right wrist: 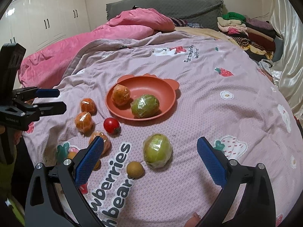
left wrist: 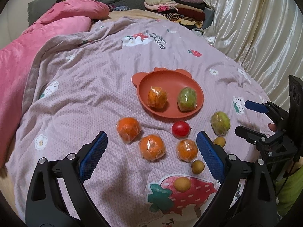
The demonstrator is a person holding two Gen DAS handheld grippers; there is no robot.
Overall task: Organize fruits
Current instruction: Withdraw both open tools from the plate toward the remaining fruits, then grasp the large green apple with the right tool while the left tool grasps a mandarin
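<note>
On the quilt (left wrist: pixel 94 87), plastic-wrapped oranges (left wrist: pixel 152 147) lie below the plate (left wrist: pixel 144 79).

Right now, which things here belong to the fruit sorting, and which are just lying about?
Job: red plate holding a wrapped orange and a wrapped green fruit; loose wrapped oranges, tomato, green fruit, small brown fruits.

Lying about: pink duvet, folded clothes, curtain.

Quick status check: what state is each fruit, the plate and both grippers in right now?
plate: on the bedspread, holding two wrapped fruits
wrapped orange fruit in plate: resting inside
wrapped green fruit in plate: resting inside
wrapped green fruit on bedspread: loose, outside the plate
tomato: loose, unwrapped
left gripper: jaws open, empty
right gripper: jaws open, empty
</note>
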